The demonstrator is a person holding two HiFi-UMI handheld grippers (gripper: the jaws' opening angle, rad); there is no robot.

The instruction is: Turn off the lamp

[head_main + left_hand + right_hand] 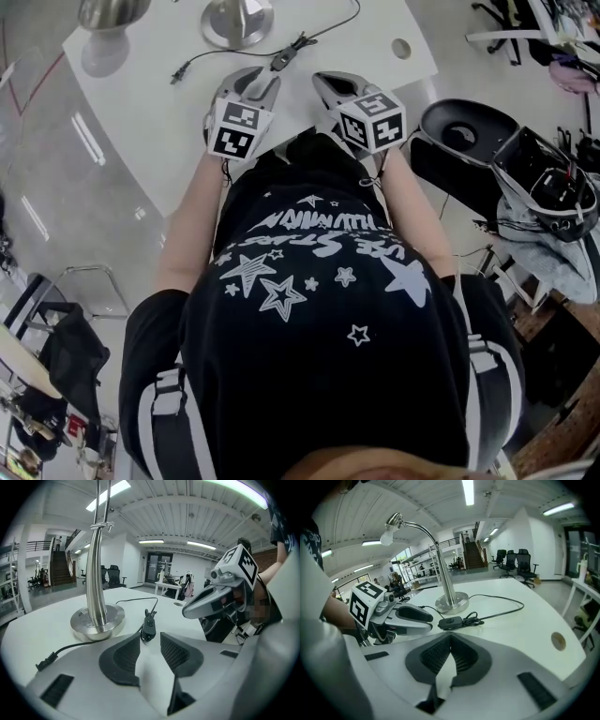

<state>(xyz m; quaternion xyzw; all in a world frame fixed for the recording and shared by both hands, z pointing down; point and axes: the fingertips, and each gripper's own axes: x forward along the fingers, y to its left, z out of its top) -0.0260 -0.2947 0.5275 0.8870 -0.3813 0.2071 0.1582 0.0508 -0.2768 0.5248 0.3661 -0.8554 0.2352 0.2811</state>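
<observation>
One switch (pixel 281 59) on the lamp's (pixel 237 21) cord lies at upper centre of the head view, just beyond both grippers. Left gripper (pixel 150 636): jaws apart and empty, aimed at the switch, probably to press it. Right gripper (pixel 450 638): jaws closed, nothing held. Bare table (pixel 141 112) surrounds the switch, its edge close below the grippers.

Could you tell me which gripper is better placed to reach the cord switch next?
Probably the left gripper: its open jaws point straight at the switch, close ahead. The right gripper, shut, sits farther from it.
</observation>
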